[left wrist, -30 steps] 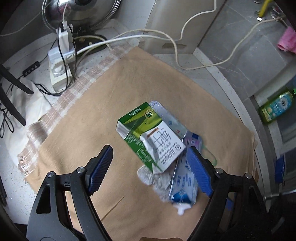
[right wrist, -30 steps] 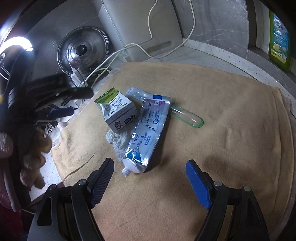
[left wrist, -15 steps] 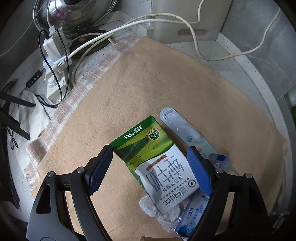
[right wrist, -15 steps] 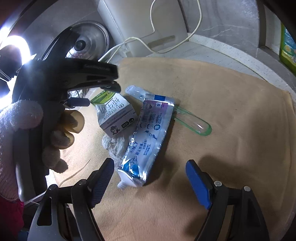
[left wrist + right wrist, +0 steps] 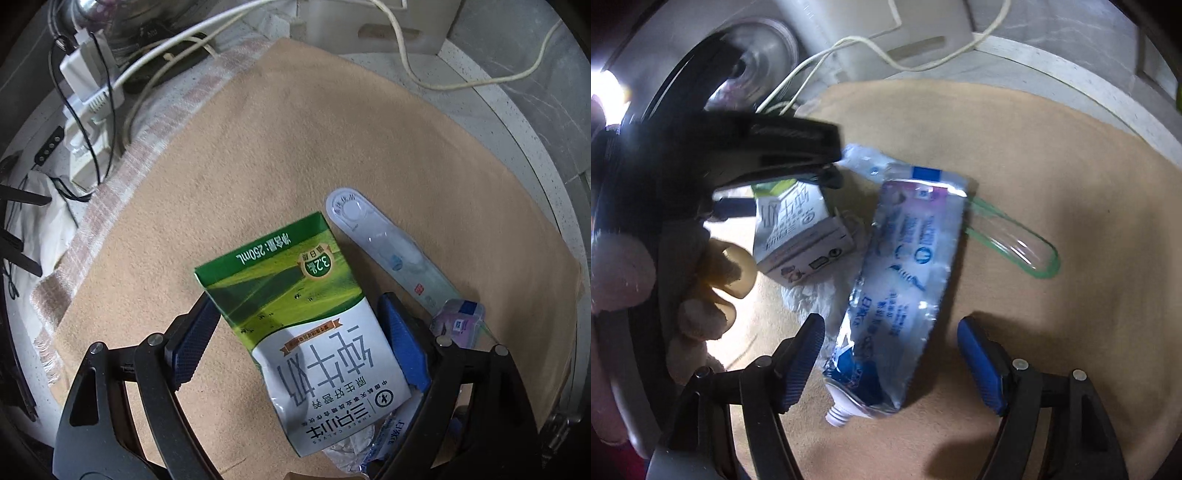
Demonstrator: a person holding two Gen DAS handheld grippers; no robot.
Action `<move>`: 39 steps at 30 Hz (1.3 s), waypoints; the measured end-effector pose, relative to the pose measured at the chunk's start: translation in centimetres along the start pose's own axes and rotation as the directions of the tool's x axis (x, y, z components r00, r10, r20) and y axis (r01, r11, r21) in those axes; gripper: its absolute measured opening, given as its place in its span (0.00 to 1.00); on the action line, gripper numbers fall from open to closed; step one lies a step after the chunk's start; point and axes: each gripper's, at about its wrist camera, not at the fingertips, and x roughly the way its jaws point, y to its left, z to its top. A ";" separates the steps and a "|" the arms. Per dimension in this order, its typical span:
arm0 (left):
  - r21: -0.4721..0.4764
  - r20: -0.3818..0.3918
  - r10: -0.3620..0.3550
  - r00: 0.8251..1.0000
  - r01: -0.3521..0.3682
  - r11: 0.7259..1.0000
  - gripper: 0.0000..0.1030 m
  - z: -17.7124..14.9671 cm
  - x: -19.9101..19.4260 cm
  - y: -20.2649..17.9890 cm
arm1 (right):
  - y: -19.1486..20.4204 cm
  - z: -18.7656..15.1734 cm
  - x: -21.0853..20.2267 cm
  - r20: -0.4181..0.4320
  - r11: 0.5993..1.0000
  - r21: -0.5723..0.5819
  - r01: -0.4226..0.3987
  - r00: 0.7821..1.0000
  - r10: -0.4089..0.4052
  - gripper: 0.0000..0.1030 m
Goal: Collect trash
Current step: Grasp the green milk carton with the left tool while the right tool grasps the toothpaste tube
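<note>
- While my left wrist view fills with the printed face of the milk carton (image 5: 306,325), my right wrist view shows the same carton (image 5: 798,229) from its end, with my gloved left hand (image 5: 683,280) and the dark body of the left gripper (image 5: 295,343) above it.
- My left jaws are spread, one blue pad on each side of the carton; I cannot tell whether the pads touch it.
- My right gripper (image 5: 890,365) has its jaws released and holds nothing; they straddle the cap end of the toothpaste tube (image 5: 905,288).
- Only the right view shows the tube whole: its long axis runs away from that camera, white cap nearest, crimped end farthest.
- From the left view the carton lies flat on the tan cloth (image 5: 332,147), its long axis pointing away and a little left, green end farthest.
- A clear toothbrush package (image 5: 388,251) lies just beside the carton, running diagonally; in the right view its green-edged end (image 5: 1015,247) sticks out from under the tube.
- Crumpled white tissue (image 5: 812,295) sits between carton and tube, partly under both.
- Beyond the cloth, on the counter (image 5: 480,96), lie white cables (image 5: 424,74) and a power strip (image 5: 88,122) with plugs.
</note>
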 end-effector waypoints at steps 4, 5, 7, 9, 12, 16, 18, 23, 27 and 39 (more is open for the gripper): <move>0.004 0.018 -0.007 1.000 0.007 1.000 0.74 -0.3 0.2 0.7 | 1.4 -0.3 0.5 -0.041 0.990 -0.122 0.075 0.996 -0.081 0.70; 0.002 0.020 -0.004 1.000 0.004 1.000 0.66 -0.3 0.1 0.9 | 1.5 -0.5 0.5 -0.043 0.985 -0.149 0.089 0.994 -0.096 0.70; 0.001 0.019 -0.023 1.000 0.023 1.000 0.65 -0.3 0.0 1.4 | 1.9 -0.5 0.6 -0.057 0.977 -0.192 0.097 0.992 -0.110 0.57; 0.001 0.023 -0.034 0.999 0.034 0.999 0.65 -0.3 -0.2 1.8 | 1.6 -0.3 0.5 -0.076 0.977 -0.193 0.090 0.991 -0.107 0.51; -0.006 0.041 -0.048 0.998 0.048 0.999 0.65 -0.3 -0.9 2.9 | 0.8 -0.1 -0.1 -0.075 0.984 -0.169 0.052 0.995 -0.066 0.26; -0.002 0.064 -0.057 0.996 0.058 0.998 0.65 -0.6 -1.7 4.2 | -1.4 0.6 -1.1 -0.061 0.997 -0.065 -0.047 0.997 0.043 0.10; 0.001 0.074 -0.054 0.996 0.054 0.999 0.64 -1.0 -2.1 4.6 | -1.9 0.8 -1.1 -0.053 0.996 -0.047 -0.077 0.996 0.074 0.09; -0.008 0.087 -0.076 0.993 0.077 0.997 0.64 -1.9 -2.7 5.8 | -1.0 0.6 -1.4 -0.031 0.993 -0.041 -0.115 0.993 0.114 0.04; -0.015 0.072 -0.075 0.995 0.076 0.997 0.64 -2.1 -2.0 5.9 | 1.1 0.1 -0.5 -0.054 0.992 -0.108 -0.072 0.996 0.067 0.09; 0.014 0.127 -0.147 0.981 0.146 0.989 0.64 -5.6 -5.3 8.9 | 1.3 -1.4 -4.3 0.052 0.996 -0.073 -0.060 0.997 0.064 0.00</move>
